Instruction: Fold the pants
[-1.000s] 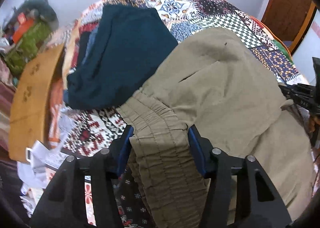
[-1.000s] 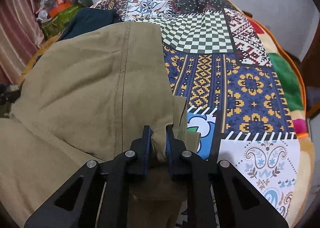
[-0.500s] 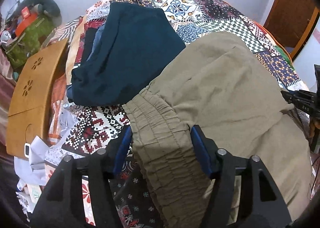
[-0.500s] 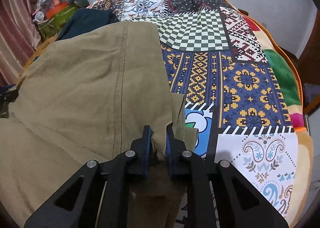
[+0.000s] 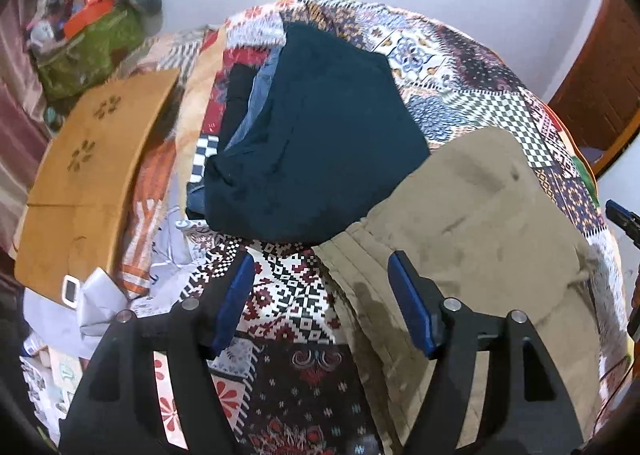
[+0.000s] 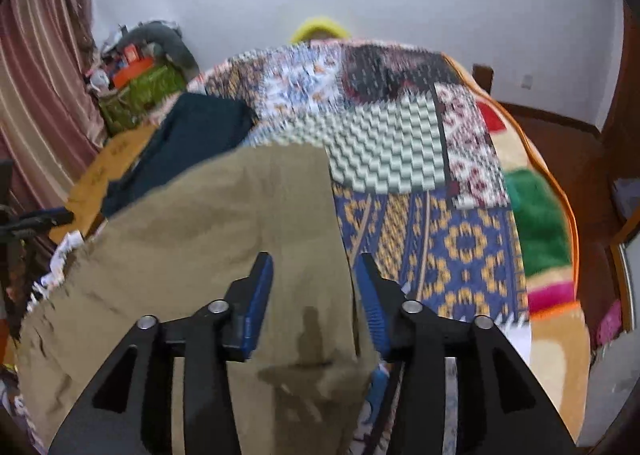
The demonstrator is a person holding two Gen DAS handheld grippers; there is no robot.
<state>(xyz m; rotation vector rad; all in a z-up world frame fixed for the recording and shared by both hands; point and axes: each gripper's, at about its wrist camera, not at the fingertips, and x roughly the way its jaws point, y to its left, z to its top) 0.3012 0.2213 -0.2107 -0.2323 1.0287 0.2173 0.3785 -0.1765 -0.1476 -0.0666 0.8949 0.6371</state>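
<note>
The khaki pants [image 5: 480, 223] lie folded on the patchwork bedspread [image 5: 296, 303], also in the right wrist view [image 6: 224, 223]. My left gripper [image 5: 320, 295] is open and empty above the pants' left edge, its right finger over the elastic waistband. My right gripper [image 6: 314, 295] is open and empty above the pants' right edge. The jaws of both stand wide apart.
A dark teal folded garment [image 5: 320, 143] lies on a stack behind the pants, also in the right wrist view [image 6: 192, 139]. A wooden lap tray [image 5: 88, 175] sits left. Bags and clutter [image 5: 88, 39] stand at the far left. Papers [image 5: 96, 295] lie at the bed's left edge.
Both grippers have opened and let go of the pants, then lifted back. The pants now lie flat on the bedspread.
</note>
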